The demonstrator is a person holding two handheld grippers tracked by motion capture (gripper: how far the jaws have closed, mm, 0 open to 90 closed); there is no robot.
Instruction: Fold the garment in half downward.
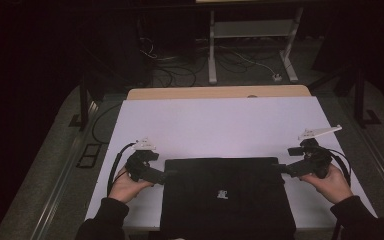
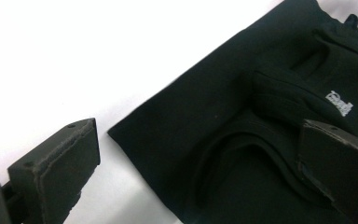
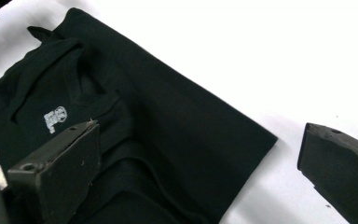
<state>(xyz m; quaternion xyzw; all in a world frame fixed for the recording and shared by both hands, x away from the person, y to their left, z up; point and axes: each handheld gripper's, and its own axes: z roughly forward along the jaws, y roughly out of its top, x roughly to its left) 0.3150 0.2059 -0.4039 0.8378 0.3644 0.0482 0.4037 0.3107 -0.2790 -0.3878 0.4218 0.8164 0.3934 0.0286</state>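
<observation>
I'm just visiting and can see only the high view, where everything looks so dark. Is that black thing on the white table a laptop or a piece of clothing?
Observer: Clothing. In the left gripper view the black garment shows soft folds and a curved seam.
Operator: And that pale mark on it?
Observer: In the right gripper view the small white logo is printed on the cloth, near a folded edge.
Operator: Are the tools pinching it?
Observer: No. The left gripper stands open, with one jaw over the white table and the other over the cloth.
</observation>
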